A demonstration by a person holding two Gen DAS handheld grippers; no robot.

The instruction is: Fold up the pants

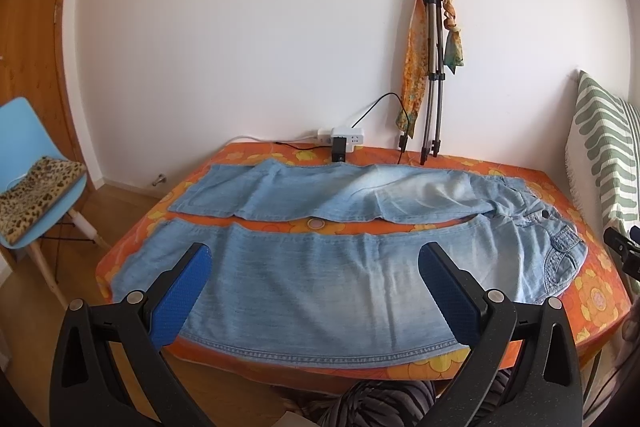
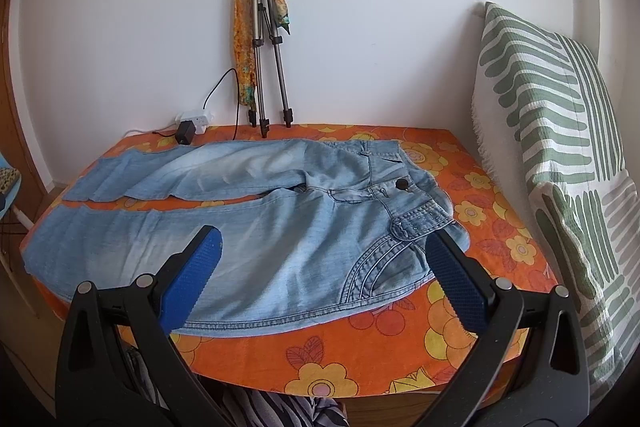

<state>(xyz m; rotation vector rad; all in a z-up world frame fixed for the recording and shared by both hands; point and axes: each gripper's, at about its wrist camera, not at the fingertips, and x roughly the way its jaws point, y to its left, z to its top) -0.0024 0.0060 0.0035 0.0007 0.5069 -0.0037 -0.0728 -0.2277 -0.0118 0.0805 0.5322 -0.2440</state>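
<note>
Lying flat across an orange flowered tablecloth (image 1: 596, 297): pale blue denim jeans (image 1: 320, 279), both legs stretched toward 9 o'clock, waistband toward 3 o'clock, one leg nearer the wall, the other along the near table edge, a strip of cloth showing between them; dark button (image 2: 401, 183) at the waist, stitched pocket (image 2: 376, 267) at the hip closest to the near edge.

Hovering above the near leg in the left wrist view: left gripper (image 1: 316, 291), blue-padded fingers (image 1: 184, 295) spread wide, nothing between them, no visible touch on the denim; cannot tell how high above the fabric.

Hovering over the hip and pocket area in the right wrist view: right gripper (image 2: 320, 283), fingers (image 2: 456, 287) likewise wide apart and holding nothing; right-hand finger over the waistband edge at about 3 o'clock of the jeans.

Leaning against the white wall at 12 o'clock: folded tripod (image 1: 434, 75) draped with an orange patterned scarf (image 1: 416, 67); just beside it toward 10 o'clock, white power strip (image 1: 342, 137) with a black adapter (image 1: 339, 149) plugged in and a black cable rising from it.

Standing at 3 o'clock beside the table: green-and-white striped cushion (image 2: 548, 131); at 9 o'clock, well apart from the table, blue chair (image 1: 32, 147) bearing a leopard-print pad (image 1: 36, 187).
</note>
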